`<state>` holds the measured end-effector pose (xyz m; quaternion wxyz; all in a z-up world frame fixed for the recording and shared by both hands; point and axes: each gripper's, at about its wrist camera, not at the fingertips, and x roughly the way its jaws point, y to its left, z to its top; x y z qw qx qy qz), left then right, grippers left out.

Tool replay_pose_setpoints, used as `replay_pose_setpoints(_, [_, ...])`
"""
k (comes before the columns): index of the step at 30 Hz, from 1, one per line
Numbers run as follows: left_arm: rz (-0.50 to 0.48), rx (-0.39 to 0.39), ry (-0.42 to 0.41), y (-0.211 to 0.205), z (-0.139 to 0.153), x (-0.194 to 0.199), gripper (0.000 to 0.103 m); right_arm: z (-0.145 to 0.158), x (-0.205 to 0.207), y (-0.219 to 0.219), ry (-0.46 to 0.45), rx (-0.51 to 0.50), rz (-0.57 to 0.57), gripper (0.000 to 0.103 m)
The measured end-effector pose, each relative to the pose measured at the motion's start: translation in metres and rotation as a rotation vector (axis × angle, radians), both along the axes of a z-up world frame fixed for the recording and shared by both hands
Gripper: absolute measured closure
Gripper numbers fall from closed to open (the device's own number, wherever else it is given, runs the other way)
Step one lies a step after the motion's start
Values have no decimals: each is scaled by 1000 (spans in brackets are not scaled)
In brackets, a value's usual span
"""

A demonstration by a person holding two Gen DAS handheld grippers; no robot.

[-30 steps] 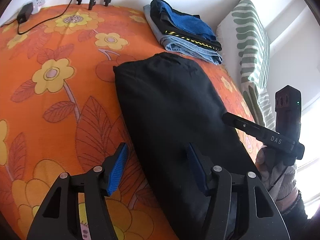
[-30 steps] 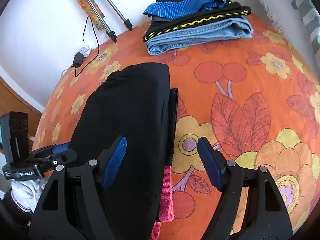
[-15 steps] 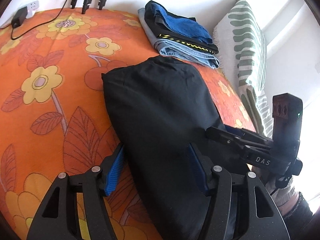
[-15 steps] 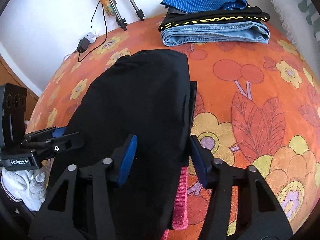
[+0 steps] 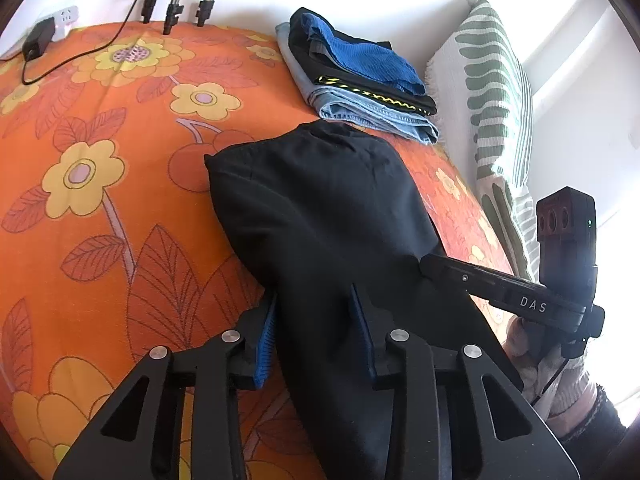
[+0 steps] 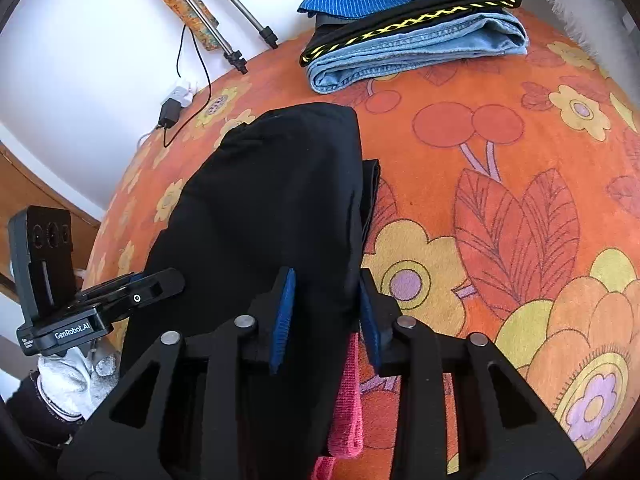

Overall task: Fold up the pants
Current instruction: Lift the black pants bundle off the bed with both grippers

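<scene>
Black pants (image 5: pixel 320 216) lie half-folded along an orange floral bedspread (image 5: pixel 100 208). Left gripper (image 5: pixel 314 336) and right gripper (image 6: pixel 326 316) are both closing on the near edges. Pinching only the top layer could let the fold slip apart when lifted

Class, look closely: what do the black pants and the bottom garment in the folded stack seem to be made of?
Black pants: probably soft matte woven cloth, no sheen, gentle creases. Bottom garment: likely denim, faded light blue with stitched seams.
</scene>
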<state>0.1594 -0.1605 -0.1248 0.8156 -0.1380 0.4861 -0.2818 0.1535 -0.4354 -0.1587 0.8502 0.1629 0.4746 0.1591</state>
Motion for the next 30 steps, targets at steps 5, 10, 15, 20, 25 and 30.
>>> replay_pose_setpoints(5, [-7,28,-45,-6,4,-3,80,1,-1,10,-21,-56,-6,76])
replay_pose_setpoints(10, [-23,53,-107,-12,14,-7,84,6,-5,8,-37,-36,-12,87])
replay_pose_setpoints(15, [-25,64,-115,-12,12,-6,84,5,-4,12,-36,-67,0,82])
replay_pose_setpoints(20, [-30,75,-125,-14,12,-6,84,3,0,19,-30,-106,26,58])
replay_pose_setpoints(25, [-35,72,-102,-15,5,0,72,4,-2,34,-71,-173,48,59])
replay_pose_setpoints(30, [-27,66,-98,-16,-1,5,69,1,2,17,-37,-80,-6,82])
